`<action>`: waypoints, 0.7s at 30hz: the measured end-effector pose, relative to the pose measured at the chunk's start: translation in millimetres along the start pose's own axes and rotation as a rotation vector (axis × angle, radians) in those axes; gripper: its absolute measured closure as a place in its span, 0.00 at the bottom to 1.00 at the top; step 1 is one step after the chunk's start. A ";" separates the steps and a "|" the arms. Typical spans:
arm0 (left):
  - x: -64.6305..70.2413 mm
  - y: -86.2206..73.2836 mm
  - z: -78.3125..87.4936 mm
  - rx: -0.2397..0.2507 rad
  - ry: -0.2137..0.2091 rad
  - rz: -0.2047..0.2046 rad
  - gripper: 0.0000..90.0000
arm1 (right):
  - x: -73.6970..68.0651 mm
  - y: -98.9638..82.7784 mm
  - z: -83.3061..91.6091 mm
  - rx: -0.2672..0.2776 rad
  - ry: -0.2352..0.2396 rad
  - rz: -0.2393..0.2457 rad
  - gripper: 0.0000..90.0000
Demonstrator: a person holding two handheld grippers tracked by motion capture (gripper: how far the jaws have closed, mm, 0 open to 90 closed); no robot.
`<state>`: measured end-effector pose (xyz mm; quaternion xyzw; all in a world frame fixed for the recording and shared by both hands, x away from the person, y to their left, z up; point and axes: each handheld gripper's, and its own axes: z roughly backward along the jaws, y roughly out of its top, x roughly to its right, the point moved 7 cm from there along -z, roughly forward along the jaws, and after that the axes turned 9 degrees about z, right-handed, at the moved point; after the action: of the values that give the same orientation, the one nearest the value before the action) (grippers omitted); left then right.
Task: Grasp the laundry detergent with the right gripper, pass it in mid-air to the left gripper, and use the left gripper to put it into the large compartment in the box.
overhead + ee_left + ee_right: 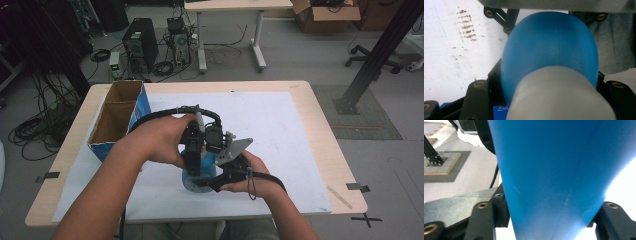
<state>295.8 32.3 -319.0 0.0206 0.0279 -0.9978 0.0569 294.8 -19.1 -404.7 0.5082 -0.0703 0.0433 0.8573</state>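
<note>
A blue bottle (199,176) with a pale grey cap stands near the front of the white mat (280,130), clasped between both hands. My left gripper (194,161) comes down on it from above. In the left gripper view its black jaws sit tight against the cap (559,95), with the blue body (549,50) beyond. My right gripper (219,175) reaches in from the right. In the right gripper view the blue bottle's wall (554,170) lies wedged between both jaws, touching each side.
An open cardboard box with blue sides (117,117) stands at the mat's left edge. The table's wooden rim (325,150) runs along the right. Beyond the table lie cables, a computer tower (140,42) and a second desk.
</note>
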 end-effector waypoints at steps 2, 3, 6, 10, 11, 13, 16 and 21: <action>-0.6 0.2 0.4 0.000 0.003 0.000 0.43 | -1.3 0.0 0.7 0.006 0.008 -0.020 0.40; -1.0 0.0 0.5 0.001 0.002 0.002 0.43 | -1.3 -0.1 0.9 0.010 0.010 -0.033 0.36; -2.2 -0.6 1.3 0.000 0.000 -0.001 0.43 | 0.3 -1.7 1.7 0.020 0.002 -0.039 0.33; -2.3 -0.9 1.9 -0.001 0.008 0.000 0.43 | -0.1 -1.2 4.2 0.049 0.004 -0.068 0.30; -2.0 -1.0 1.8 0.000 0.007 0.005 0.43 | 0.1 -1.1 4.7 0.054 0.003 -0.072 0.30; -2.5 -0.8 2.4 -0.001 0.011 -0.002 0.43 | 0.1 -0.8 5.3 0.059 0.003 -0.070 0.30; -2.3 -0.7 2.9 0.001 0.010 -0.003 0.43 | -0.3 -0.5 5.7 0.063 0.005 -0.078 0.28; -2.2 -0.9 4.6 0.003 0.009 -0.005 0.43 | 0.1 -1.8 5.6 0.064 0.004 -0.079 0.23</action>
<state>297.7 33.1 -314.2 0.0254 0.0270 -0.9978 0.0543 294.8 -24.8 -403.6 0.5378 -0.0473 0.0127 0.8416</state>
